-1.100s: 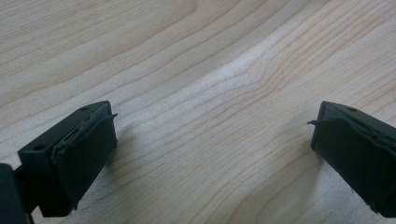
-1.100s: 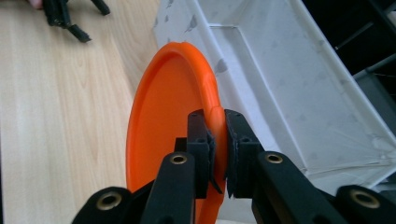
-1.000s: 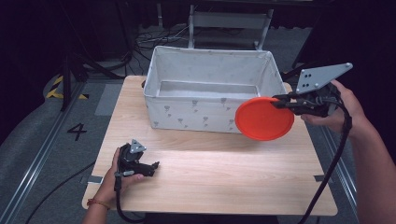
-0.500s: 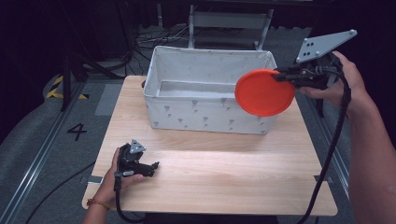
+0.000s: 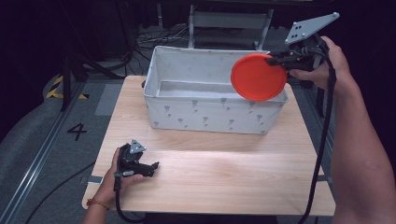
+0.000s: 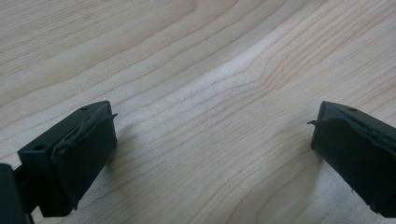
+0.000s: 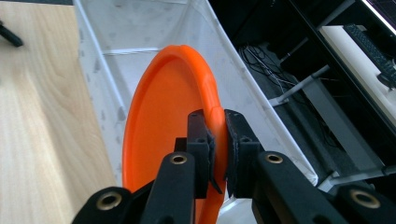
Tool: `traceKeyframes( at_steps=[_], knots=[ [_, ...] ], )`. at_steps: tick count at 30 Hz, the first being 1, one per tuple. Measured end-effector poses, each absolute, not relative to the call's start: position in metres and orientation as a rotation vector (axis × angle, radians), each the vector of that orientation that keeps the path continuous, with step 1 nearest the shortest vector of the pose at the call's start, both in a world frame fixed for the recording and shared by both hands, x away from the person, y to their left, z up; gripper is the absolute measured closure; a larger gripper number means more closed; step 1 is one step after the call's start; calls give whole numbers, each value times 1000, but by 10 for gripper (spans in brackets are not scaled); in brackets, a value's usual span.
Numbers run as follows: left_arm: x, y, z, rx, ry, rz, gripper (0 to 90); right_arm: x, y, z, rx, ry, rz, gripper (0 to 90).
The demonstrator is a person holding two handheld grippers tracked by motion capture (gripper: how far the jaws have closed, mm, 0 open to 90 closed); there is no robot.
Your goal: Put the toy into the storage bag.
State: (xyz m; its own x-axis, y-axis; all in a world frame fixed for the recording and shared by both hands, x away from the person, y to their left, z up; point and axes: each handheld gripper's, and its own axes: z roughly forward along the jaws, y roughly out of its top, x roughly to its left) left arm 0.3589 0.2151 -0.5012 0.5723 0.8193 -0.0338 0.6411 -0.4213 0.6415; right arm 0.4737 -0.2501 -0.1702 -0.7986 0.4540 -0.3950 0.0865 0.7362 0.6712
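The right claw (image 5: pixel 274 59) is clamped on the rim of an orange plate (image 5: pixel 258 77), held on edge above the right end of the white bin (image 5: pixel 205 112). It likely needs lowering inside before release. The left claw (image 5: pixel 152 166) rests wide open and empty on the tabletop (image 5: pixel 224 172).

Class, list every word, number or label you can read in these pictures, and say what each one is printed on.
"4": a dark numeral on the grey floor, left of the table.
The white bin carries small grey printed motifs, too small to tell if any are letters.
No text is readable on the orange plate or on either gripper.
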Motion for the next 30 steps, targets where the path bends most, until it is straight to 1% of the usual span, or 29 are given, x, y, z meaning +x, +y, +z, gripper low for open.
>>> traceKeyframes(
  at_steps=[5,17,23,26,30],
  knots=[
    [359,216,-501,2200,1151,389,5,487,-248,-176,420,2395,885,819],
    [359,215,-501,2200,1156,380,6,526,-236,-213,474,2435,834,819],
    [360,216,-501,2202,1147,391,5,532,-227,-232,461,2476,801,819],
    [359,215,-501,2198,1160,375,6,534,-222,-241,460,2495,794,819],
    [360,216,-501,2200,1147,396,6,537,-219,-253,462,2535,771,818]
  ],
)
